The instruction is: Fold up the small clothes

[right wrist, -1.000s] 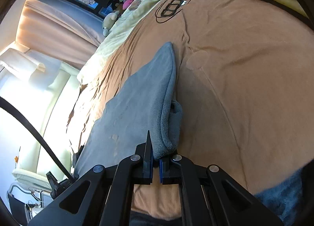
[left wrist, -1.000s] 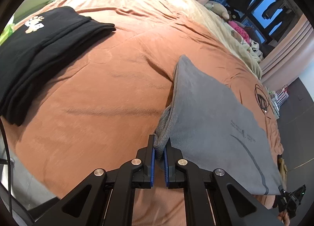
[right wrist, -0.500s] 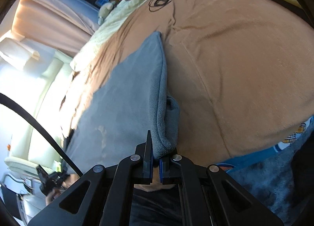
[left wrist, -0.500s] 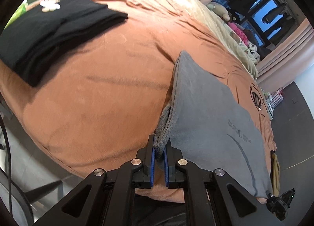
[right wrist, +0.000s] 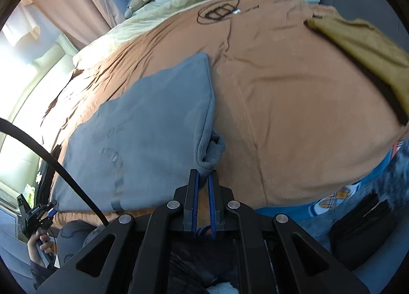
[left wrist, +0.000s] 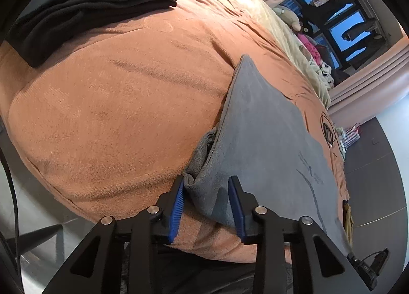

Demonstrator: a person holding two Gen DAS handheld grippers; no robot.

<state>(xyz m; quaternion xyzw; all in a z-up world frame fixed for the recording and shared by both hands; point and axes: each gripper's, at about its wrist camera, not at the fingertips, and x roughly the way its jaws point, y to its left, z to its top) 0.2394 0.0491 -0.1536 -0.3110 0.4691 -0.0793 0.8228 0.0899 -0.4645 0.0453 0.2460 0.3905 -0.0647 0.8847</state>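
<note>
A grey garment (left wrist: pixel 265 140) lies folded flat on the orange bedspread (left wrist: pixel 115 105), its near edge at the bed's front edge. My left gripper (left wrist: pixel 206 186) is open, its blue pads on either side of the garment's near left corner. In the right wrist view the same grey garment (right wrist: pixel 153 125) lies left of centre. My right gripper (right wrist: pixel 203 179) has its jaws slightly apart, and the garment's near right corner (right wrist: pixel 208 158) sits just at the fingertips.
A folded black garment (left wrist: pixel 76 2) with a white print lies at the far left of the bed. A mustard garment (right wrist: pixel 363 46) lies at the right. A black cable coil (right wrist: pixel 217 13) rests further back. Curtains, window and plush toys (right wrist: pixel 138 2) stand beyond.
Both grippers pulled the grey garment toward the bed's near edge. The left jaws have opened and released its corner. The right jaws have parted a little.
</note>
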